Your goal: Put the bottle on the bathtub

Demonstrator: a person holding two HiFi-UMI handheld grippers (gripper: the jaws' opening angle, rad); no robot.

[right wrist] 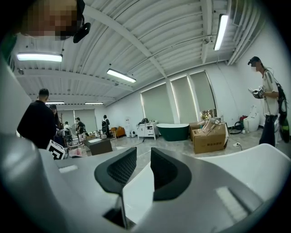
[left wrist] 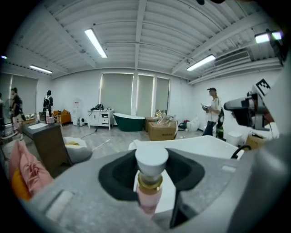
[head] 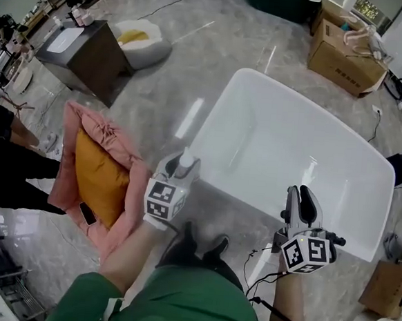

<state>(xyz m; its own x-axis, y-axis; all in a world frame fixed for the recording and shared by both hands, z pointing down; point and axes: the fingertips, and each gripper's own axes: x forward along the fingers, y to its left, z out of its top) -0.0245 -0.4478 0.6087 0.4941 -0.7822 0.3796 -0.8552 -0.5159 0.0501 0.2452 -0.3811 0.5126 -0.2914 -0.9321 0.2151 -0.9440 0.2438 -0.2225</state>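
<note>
The white bathtub (head: 292, 150) fills the middle and right of the head view. My left gripper (head: 180, 167) hangs just above its near left rim, shut on a small pink bottle (head: 186, 159) with a white cap. In the left gripper view the bottle (left wrist: 151, 182) stands upright between the dark pads, gold collar under the cap, with the tub (left wrist: 204, 145) just beyond my left gripper (left wrist: 152, 168). My right gripper (head: 302, 199) is over the tub's near rim further right, shut with nothing in it. In its own view my right gripper (right wrist: 138, 170) shows pads close together over the tub (right wrist: 254, 164).
A pink and orange cushion pile (head: 97, 162) lies on the floor left of the tub. A dark cabinet (head: 85, 50) and a white basin (head: 141, 41) stand further back. Cardboard boxes (head: 344, 57) sit beyond the tub. A person (right wrist: 268, 104) stands at the right, others (head: 7, 155) at the left.
</note>
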